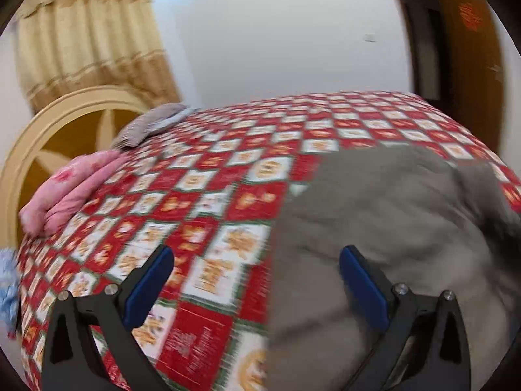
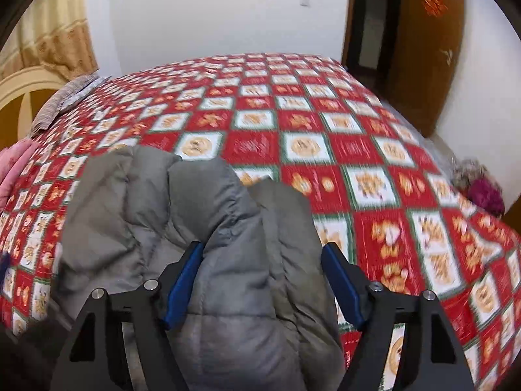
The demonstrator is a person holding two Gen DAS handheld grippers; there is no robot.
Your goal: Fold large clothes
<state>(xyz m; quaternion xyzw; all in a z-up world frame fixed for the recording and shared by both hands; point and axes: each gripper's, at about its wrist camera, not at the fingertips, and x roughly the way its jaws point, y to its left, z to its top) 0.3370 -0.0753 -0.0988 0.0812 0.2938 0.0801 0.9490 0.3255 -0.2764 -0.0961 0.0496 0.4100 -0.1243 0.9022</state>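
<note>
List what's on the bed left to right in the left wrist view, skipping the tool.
Pink folded quilt → grey striped cloth near the headboard → bare stretch of red checked bedspread → grey padded jacket at the right.

Bedroom. Bed [image 2: 325, 104] fills the middle, under a red-and-white checked quilt [image 1: 228, 169] with orange motifs. Plain white wall [image 1: 276, 32] behind it at 12 o'clock. Cream and tan curtain [image 1: 88, 42] at 10 o'clock, above a cream arched headboard [image 1: 49, 123] with brown panels. Brown wooden door [image 2: 423, 49] at 2 o'clock, red emblem on it. Small wall switch [image 2: 304, 3] near 12.
</note>
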